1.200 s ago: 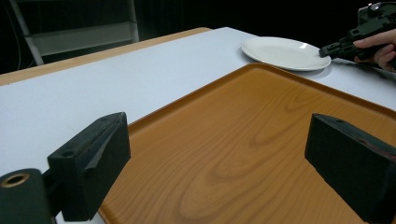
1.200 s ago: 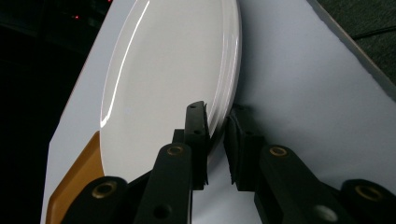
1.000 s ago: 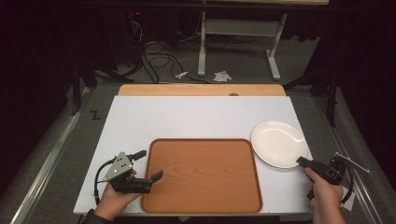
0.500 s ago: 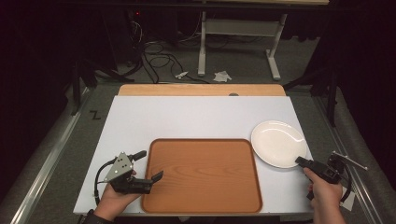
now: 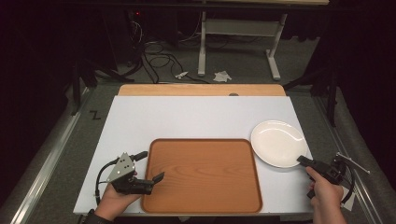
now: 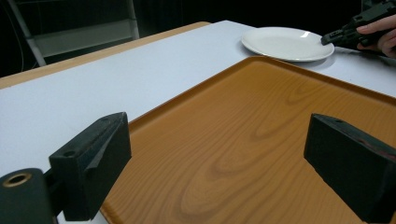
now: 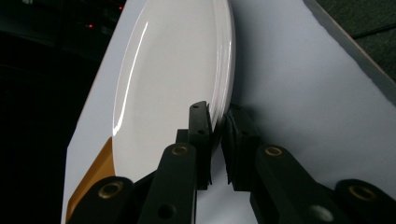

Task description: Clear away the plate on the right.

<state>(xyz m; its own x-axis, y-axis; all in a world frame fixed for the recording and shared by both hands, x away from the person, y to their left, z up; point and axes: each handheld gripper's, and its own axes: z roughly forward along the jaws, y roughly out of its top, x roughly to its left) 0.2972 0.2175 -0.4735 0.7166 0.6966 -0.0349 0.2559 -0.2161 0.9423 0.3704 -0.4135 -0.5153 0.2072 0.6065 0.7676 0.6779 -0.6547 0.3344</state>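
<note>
The white plate (image 5: pixel 278 142) lies flat on the desk (image 5: pixel 187 116), at the right side, just beside the far right corner of the wooden tray (image 5: pixel 203 175); from above I cannot tell if the two touch. The right claw (image 5: pixel 302 160) has taken the plate at its near right rim. In the right gripper view the two jaws are clenched on this rim, one pad over the edge and one under it, and they have just been closing with the rim between them.

I judge the plate to be ceramic or a similar hard material: stiff, rather heavy for its thickness, with a glossy and therefore slippery surface, and it can break if it falls. The rim is the only part which the claw can reach while the plate lies flat, so the grip there is sensible. But held at one edge, the plate will want to tip down at the far side, so the grip must be firm and any lift slow.

The right hand (image 5: pixel 324 196) comes in from the bottom right corner, low over the desk, with the claw pointing forward and to the left, toward the plate.

The left claw (image 5: pixel 159 177) is released, its jaws standing wide apart just above the near left part of the tray, with nothing between them. The left hand (image 5: pixel 116 200) rests at the near edge of the desk.
</note>
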